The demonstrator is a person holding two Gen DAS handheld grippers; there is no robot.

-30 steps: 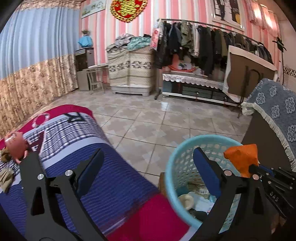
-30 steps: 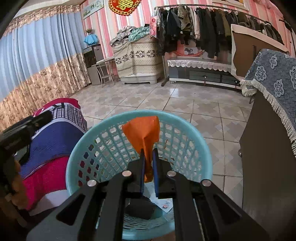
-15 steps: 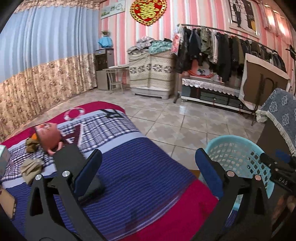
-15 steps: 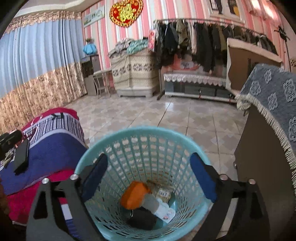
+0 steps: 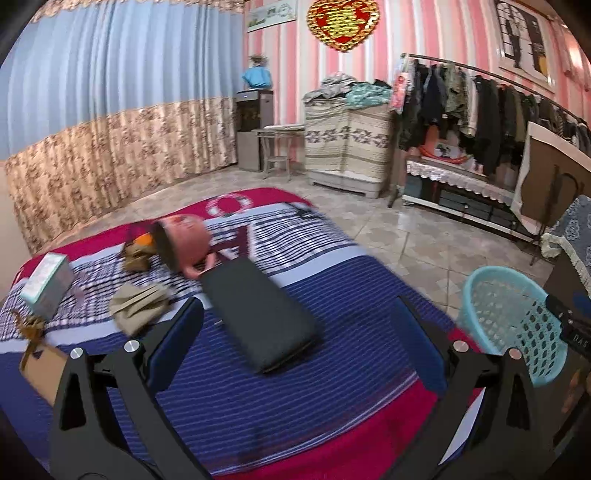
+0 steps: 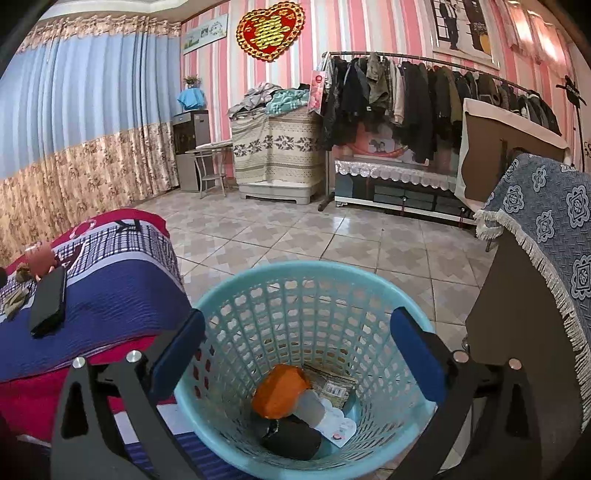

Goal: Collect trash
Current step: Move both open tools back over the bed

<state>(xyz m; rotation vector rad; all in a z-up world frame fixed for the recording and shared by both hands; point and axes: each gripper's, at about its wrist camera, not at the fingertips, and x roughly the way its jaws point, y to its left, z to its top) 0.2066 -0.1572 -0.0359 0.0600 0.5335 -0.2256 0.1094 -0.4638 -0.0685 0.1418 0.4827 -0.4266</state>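
Your room had pink-striped walls, a blue and floral curtain [image 5: 110,110], a tiled floor [image 6: 295,236], a loaded clothes rack [image 6: 424,96] and a red heart-shaped wall ornament [image 6: 271,29] with gold characters I could not read. You worked over a bed [image 5: 295,398] under a red, navy and white striped cover.

Your turquoise laundry-style basket [image 6: 236,295] stood on the floor just beside the bed. Your right gripper [image 6: 299,354] hung over its mouth; its jaws had just been opening and stood wide apart with nothing between them. The orange wrapper [image 6: 280,387] lay at the bottom of the basket, below the fingers, among a black item [image 6: 291,435] and paper scraps [image 6: 336,424].

Your left gripper [image 5: 295,339] pointed over the bed, jaws spread and empty. A black flat case [image 5: 258,314] lay between and beyond its fingers. Further off lay a pink piggy-bank-like toy [image 5: 184,243], crumpled khaki scraps [image 5: 138,306] and a small box [image 5: 48,284]; its print was illegible.

In the left view, white letters on the right tool's body at the right edge read "DAS".
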